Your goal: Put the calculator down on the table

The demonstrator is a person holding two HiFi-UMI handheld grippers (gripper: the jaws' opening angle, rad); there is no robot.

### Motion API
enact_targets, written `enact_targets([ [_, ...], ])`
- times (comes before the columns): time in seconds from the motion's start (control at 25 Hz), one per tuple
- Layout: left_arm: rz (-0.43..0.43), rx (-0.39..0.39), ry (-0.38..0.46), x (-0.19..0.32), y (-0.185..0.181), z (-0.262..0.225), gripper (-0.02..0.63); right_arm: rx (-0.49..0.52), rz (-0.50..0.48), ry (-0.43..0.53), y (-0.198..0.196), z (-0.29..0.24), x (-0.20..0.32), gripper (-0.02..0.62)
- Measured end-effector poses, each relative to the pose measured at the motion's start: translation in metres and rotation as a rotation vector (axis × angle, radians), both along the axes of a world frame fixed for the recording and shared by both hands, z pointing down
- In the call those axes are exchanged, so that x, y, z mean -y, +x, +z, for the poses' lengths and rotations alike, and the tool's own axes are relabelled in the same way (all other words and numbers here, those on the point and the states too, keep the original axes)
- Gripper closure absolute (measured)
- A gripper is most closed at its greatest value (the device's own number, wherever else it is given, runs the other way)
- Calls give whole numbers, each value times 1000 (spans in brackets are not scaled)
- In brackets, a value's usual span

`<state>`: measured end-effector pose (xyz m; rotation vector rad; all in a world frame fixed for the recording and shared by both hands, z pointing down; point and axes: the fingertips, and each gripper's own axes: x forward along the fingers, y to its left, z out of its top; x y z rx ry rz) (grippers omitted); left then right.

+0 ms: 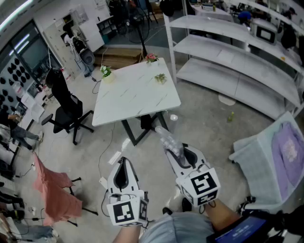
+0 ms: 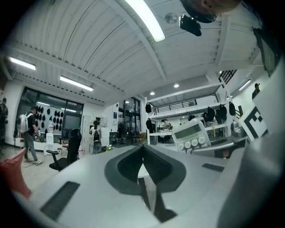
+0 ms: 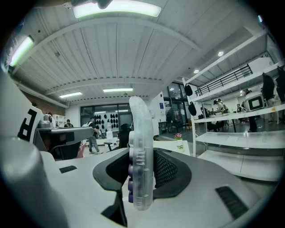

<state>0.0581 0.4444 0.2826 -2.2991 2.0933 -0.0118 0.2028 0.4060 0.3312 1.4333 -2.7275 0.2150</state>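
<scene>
Concrete-floored workshop, white table (image 1: 137, 92) upper centre. Right gripper (image 1: 178, 152) clamps the calculator (image 3: 140, 160) across its flat faces: light, stiff, probably slippery plastic. Left gripper (image 1: 122, 174) closed, empty.

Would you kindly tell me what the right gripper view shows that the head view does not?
Only the right gripper view: purple keys on the calculator, pinched edge-on by the pads of the right claw, and the ceiling lights. Only the head view: a purple cloth and that claw's own marker cube. Both: the calculator, the white table with small plants, and the white shelving.
</scene>
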Motion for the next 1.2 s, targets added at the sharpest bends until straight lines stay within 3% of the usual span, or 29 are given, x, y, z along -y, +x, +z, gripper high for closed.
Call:
enact_targets([
  [0.68, -90, 22, -38, 18, 28, 7, 598, 51, -3, -39, 57, 15, 27, 449],
  [1.2, -139, -7, -64, 82, -26, 40, 598, 30, -49, -81, 17, 37, 91, 448],
])
